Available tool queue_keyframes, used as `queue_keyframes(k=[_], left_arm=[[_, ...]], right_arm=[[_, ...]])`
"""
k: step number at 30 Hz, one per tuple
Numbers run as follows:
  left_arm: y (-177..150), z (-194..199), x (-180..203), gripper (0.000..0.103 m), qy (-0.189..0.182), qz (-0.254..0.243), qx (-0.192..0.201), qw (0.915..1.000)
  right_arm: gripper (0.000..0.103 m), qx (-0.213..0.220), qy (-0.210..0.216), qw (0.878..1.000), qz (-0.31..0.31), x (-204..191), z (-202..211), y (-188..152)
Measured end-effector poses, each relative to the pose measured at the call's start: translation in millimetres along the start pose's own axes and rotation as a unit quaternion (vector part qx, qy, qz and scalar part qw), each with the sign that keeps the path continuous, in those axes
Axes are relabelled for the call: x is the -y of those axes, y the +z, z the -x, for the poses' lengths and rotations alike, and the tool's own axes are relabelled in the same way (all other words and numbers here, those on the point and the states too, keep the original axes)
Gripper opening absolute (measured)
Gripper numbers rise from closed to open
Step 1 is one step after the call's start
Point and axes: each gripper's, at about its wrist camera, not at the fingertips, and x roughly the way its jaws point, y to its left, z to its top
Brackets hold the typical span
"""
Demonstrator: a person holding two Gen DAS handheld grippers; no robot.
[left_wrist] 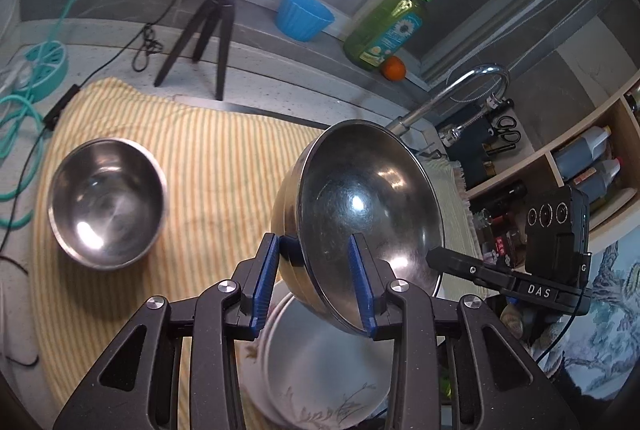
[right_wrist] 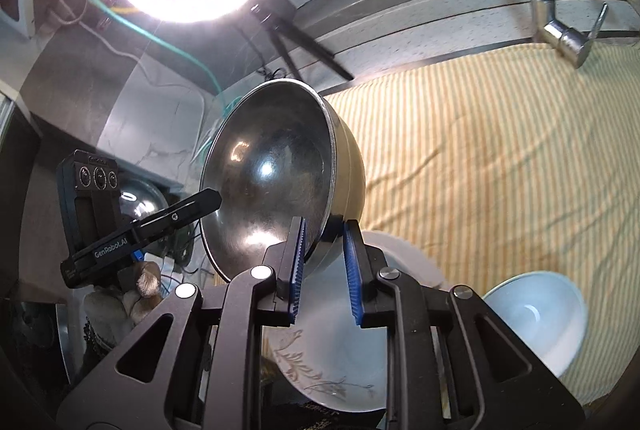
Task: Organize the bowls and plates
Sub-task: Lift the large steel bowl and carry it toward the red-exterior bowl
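Observation:
A steel bowl hangs tilted on its side above the striped cloth, with both grippers on its rim. My left gripper is shut on the rim, one blue pad inside the bowl and one outside. My right gripper grips the same bowl the same way; in the left wrist view its black finger meets the rim from the right. A second steel bowl sits upright on the cloth to the left. Under the held bowl lies a white plate with a leaf pattern. A white bowl stands at the lower right.
A yellow striped cloth covers the counter. A ring light on a black tripod, a blue cup, a green soap bottle and an orange stand along the back ledge. A chrome faucet arches at the right. Shelves with bottles stand beyond.

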Motion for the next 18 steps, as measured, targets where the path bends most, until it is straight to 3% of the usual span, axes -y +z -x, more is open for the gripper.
queue_keyframes(k=[18], left_arm=[[-45, 62, -83, 0.033, 0.037, 0.069, 0.019, 0.9967]], right_arm=[[0.021, -0.094, 0.028, 0.994, 0.047, -71, -79, -50]])
